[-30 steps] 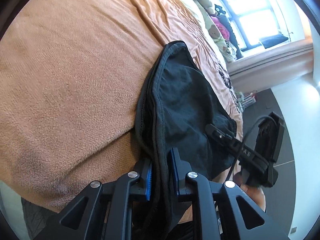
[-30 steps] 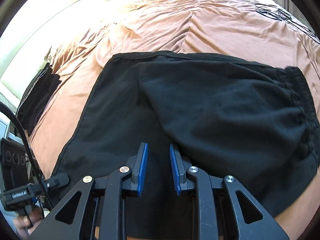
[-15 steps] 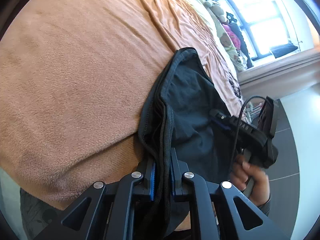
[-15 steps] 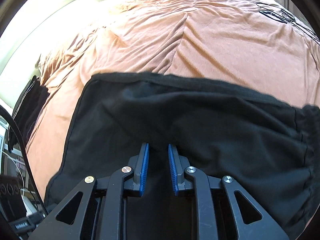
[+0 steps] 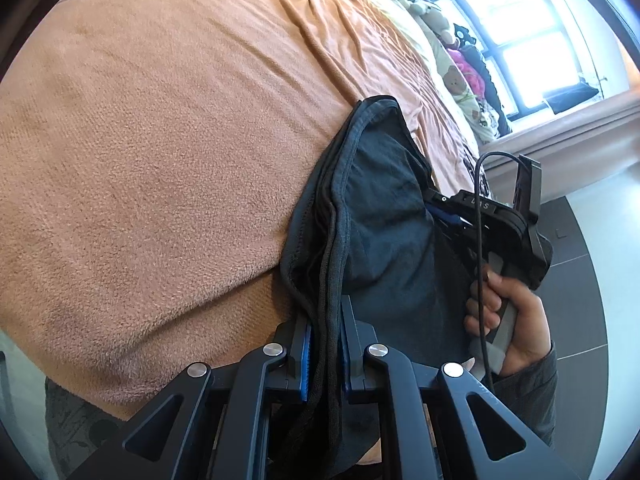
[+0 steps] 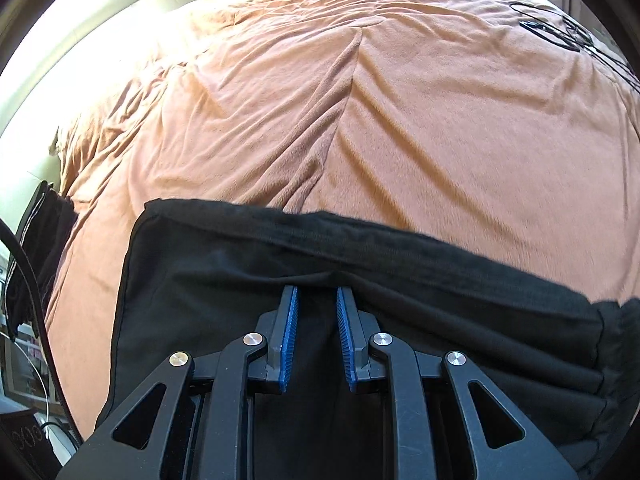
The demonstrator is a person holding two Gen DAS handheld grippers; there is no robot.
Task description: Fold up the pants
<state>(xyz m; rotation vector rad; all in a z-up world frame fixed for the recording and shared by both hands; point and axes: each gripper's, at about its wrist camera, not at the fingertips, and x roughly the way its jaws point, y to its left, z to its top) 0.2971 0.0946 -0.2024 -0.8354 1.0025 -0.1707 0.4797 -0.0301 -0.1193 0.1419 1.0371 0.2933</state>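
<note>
We see the black pants [image 6: 400, 280] folded over at the near edge of the orange blanket [image 6: 360, 120] | left gripper [image 5: 325, 332] clamped on their layered hem | right gripper [image 6: 316, 320] above the pants, fingers parted with dark cloth between | stuffed toys [image 5: 452, 76] beyond blanket by window.

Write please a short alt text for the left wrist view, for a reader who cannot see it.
The left tool is shut on the edge of black pants lying on an orange blanket. At right, a hand holds the right tool against the pants.
</note>
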